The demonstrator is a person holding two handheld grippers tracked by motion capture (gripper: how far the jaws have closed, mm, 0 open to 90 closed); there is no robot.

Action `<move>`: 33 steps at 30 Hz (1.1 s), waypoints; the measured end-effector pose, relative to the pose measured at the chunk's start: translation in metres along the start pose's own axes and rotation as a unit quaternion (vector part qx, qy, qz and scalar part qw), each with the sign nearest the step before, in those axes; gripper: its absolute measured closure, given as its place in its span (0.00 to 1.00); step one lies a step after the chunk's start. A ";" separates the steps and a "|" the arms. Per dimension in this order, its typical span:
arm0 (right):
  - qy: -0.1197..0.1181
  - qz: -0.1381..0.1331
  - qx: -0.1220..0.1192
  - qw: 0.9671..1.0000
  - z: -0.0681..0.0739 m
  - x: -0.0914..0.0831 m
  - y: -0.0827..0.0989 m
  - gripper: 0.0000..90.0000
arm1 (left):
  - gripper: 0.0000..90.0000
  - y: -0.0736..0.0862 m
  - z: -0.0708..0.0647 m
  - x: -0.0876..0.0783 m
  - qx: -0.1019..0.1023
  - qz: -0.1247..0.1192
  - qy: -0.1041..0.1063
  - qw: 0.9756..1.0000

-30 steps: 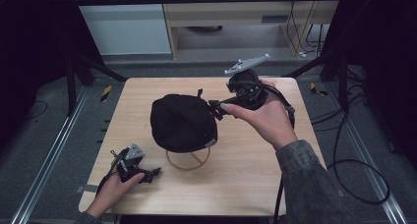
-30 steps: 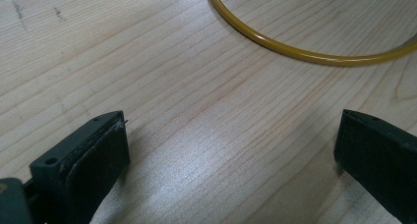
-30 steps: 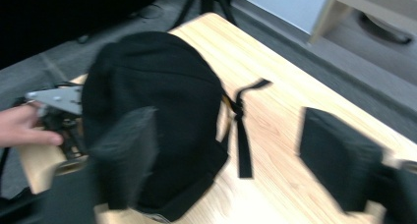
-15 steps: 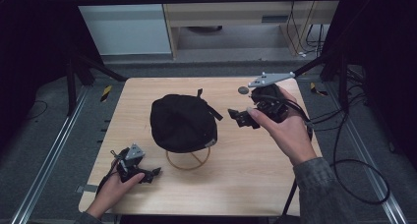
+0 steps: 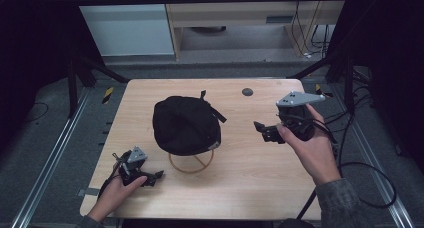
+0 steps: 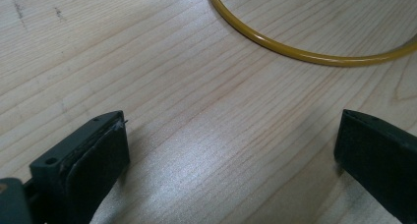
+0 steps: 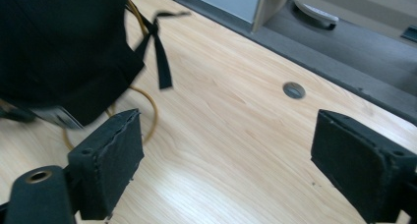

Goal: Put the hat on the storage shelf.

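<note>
Looking from high view: cap [image 5: 186, 125] sat mid-table on wire stand [image 5: 191, 162], betw. left gripper [image 5: 150, 177] & right gripper [image 5: 264, 130]. Left gripper view [image 6: 231, 150]: jaws wide, empty, stand's ring ahead. Right gripper view [image 7: 226, 170]: jaws wide after a slight closing, empty; cap's strap [image 7: 161, 62] showed.

Black cap [image 5: 185, 124] perched on yellow wire stand [image 5: 191, 162], table centre, strap dangling.

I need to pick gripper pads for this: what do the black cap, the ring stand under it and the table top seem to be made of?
Black cap: soft matte fabric, by its limp strap. Ring stand: probably metal wire with a glossy yellow coating, thin and shiny. Table top: pale wood or wood-look laminate, with visible grain and a slight sheen.
</note>
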State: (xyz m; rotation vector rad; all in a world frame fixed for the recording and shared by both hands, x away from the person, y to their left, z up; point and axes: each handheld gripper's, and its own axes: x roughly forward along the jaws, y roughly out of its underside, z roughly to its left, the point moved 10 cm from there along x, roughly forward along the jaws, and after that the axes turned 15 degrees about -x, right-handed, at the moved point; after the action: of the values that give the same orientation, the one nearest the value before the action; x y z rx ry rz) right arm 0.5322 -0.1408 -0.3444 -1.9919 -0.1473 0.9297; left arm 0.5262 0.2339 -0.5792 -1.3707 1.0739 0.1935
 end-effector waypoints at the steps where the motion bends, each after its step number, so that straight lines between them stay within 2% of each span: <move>1: 0.003 0.002 0.001 1.000 -0.001 0.000 0.005 0.12 | 0.00 0.000 0.000 0.000 0.000 0.000 0.000 1.000; 2: 0.012 0.001 0.006 1.000 -0.006 0.001 0.015 0.11 | 0.00 0.000 0.000 0.000 0.000 0.000 0.000 1.000; 3: 0.012 0.001 0.006 1.000 -0.006 0.001 0.015 0.11 | 0.00 0.000 0.000 0.000 0.000 0.000 0.000 1.000; 6: 0.021 0.018 0.022 0.999 -0.015 0.008 0.043 0.11 | 0.00 0.000 0.000 0.000 0.000 0.000 0.000 1.000; 7: 0.021 0.018 0.022 0.999 -0.015 0.008 0.043 0.11 | 0.00 0.000 0.000 0.000 -0.001 -0.001 0.000 1.000; 9: 0.027 0.028 0.041 0.998 -0.020 0.014 0.062 0.12 | 0.00 0.000 0.000 0.000 0.000 -0.001 0.000 1.000; 10: 0.027 0.028 0.041 0.998 -0.020 0.014 0.062 0.12 | 0.00 0.000 0.000 0.000 0.000 -0.001 0.000 1.000; 11: 0.029 0.031 0.054 0.998 -0.024 0.018 0.074 0.12 | 0.00 0.000 0.000 0.000 0.000 0.000 0.000 1.000; 16: 0.034 0.037 0.067 0.996 -0.028 0.025 0.091 0.12 | 0.00 0.000 0.000 0.000 0.000 0.000 0.000 1.000; 19: 0.028 0.044 0.073 0.996 -0.026 0.029 0.103 0.14 | 0.00 0.000 0.000 0.000 -0.001 -0.001 0.000 1.000; 24: 0.021 0.044 0.079 0.996 -0.021 0.034 0.111 0.14 | 0.00 0.000 0.000 0.000 0.001 0.000 0.000 1.000; 25: 0.014 0.046 0.086 0.995 -0.016 0.038 0.117 0.14 | 0.00 0.000 0.000 0.000 0.001 0.001 0.000 1.000; 28: 0.008 0.051 0.088 0.995 -0.010 0.043 0.123 0.14 | 0.00 0.000 0.000 0.000 0.001 0.001 0.000 1.000; 29: -0.001 0.050 0.097 0.994 -0.004 0.048 0.127 0.14 | 0.00 0.000 0.000 0.000 0.001 0.001 0.000 1.000; 30: -0.001 0.050 0.097 0.994 -0.004 0.048 0.127 0.14 | 0.00 0.000 0.000 0.000 0.001 0.001 0.000 1.000; 33: -0.011 0.058 0.100 0.993 0.008 0.060 0.137 0.14 | 0.00 0.000 0.000 0.000 0.001 0.001 0.000 1.000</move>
State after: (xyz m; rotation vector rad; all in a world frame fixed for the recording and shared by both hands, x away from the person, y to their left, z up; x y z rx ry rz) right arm 0.5357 -0.1890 -0.4857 -1.8205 0.0477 1.0002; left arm 0.5262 0.2341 -0.5792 -1.3679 1.0745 0.1930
